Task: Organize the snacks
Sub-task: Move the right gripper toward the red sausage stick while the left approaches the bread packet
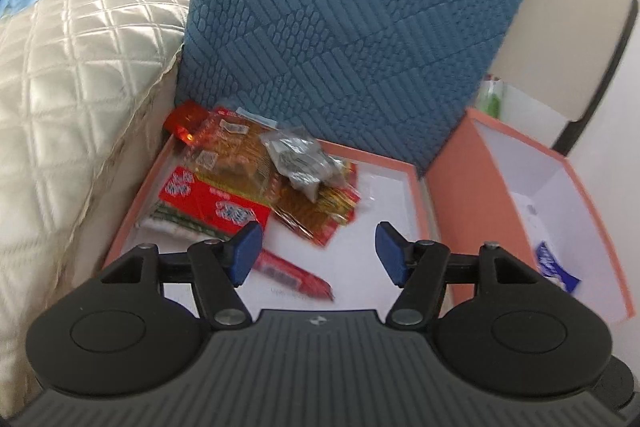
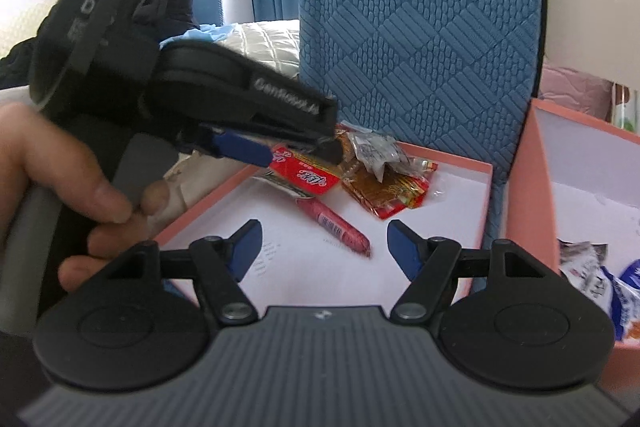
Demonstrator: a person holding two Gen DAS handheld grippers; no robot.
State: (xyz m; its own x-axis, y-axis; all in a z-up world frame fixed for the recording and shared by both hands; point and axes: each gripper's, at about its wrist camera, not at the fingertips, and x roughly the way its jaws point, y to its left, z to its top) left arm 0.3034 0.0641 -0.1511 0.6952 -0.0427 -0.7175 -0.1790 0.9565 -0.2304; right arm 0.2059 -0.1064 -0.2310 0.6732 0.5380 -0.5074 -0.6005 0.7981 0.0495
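Both the left gripper (image 1: 318, 253) and right gripper (image 2: 324, 251) stood half-open, empty. Most snacks (image 1: 256, 171), including a red sausage stick (image 2: 334, 223), remained in the shallow pink tray (image 1: 416, 187); perhaps a few already lay in the deeper box (image 1: 452, 183).

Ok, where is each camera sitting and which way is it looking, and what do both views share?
Left wrist: on the left gripper, looking down into the shallow pink cardboard tray of snack packets; only its open blue-padded fingers show.
Right wrist: on the right gripper, facing the same tray from the right; a bare hand holding the left gripper shows.
Shared: tray, red sausage stick, upright blue textured cushion.
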